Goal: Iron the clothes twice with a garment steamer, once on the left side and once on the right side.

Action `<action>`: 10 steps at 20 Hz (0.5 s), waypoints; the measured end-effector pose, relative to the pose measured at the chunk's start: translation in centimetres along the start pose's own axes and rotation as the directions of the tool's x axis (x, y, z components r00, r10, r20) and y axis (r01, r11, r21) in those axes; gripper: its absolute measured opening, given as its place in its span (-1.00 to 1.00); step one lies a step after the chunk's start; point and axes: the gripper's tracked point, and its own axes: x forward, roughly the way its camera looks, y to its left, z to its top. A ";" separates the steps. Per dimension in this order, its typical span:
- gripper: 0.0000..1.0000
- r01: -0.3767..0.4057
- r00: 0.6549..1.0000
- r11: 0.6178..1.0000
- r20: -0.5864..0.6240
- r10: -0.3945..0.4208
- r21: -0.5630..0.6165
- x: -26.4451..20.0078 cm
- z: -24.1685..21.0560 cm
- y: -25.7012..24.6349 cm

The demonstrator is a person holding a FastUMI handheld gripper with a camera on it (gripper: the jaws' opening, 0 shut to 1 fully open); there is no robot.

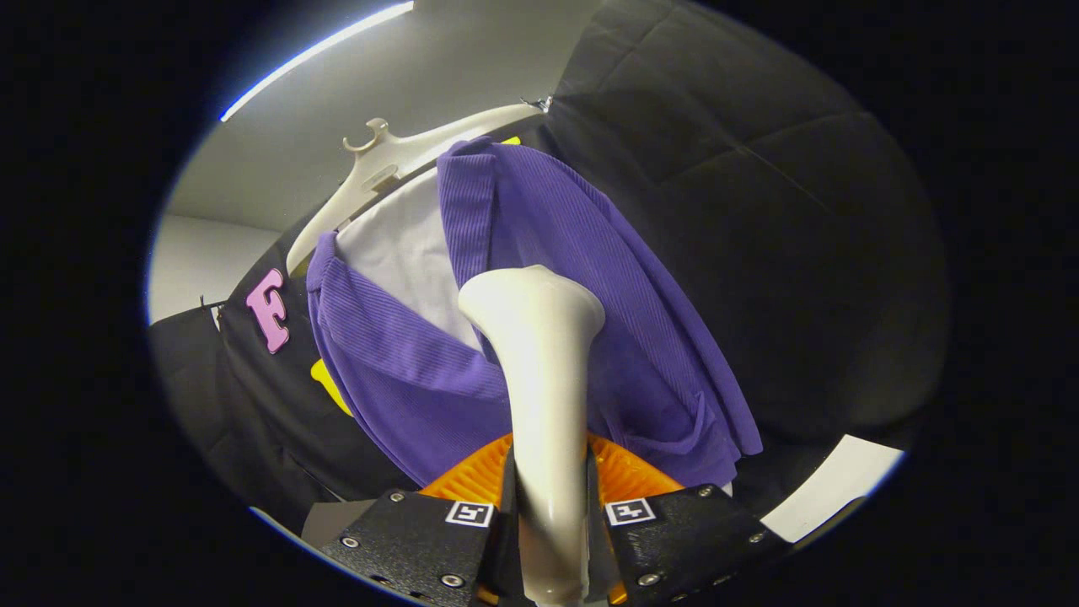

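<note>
One purple ribbed garment (539, 337) hangs open-fronted on a pale plastic hanger (396, 169), its two front panels falling apart to show a white lining or inner layer (405, 253) between them; the fabric has fine vertical ribbing, and a small patch pocket shows low on one panel. A cream-white garment steamer (539, 396) — slim in the handle, flaring to a broad rounded head — rises straight up from the tongs (550, 506). Both fingers are closed in on the steamer's handle, pressing it from either side, so the tongs grip it firmly. The steamer's head sits just ahead of the fingers, against or very near the garment where the two panels meet — actual contact I cannot tell. The hanger lies well beyond the fingers, above the steamer's head.
</note>
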 end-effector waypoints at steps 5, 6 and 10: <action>-0.32 0.031 0.996 1.000 -0.080 -0.031 -0.004 0.0 -3.9 -2.0; -0.32 0.036 0.995 0.999 -0.090 -0.036 -0.001 -0.1 -4.7 -2.3; -0.32 0.044 0.987 0.999 -0.151 -0.047 -0.020 -0.7 -7.9 -3.3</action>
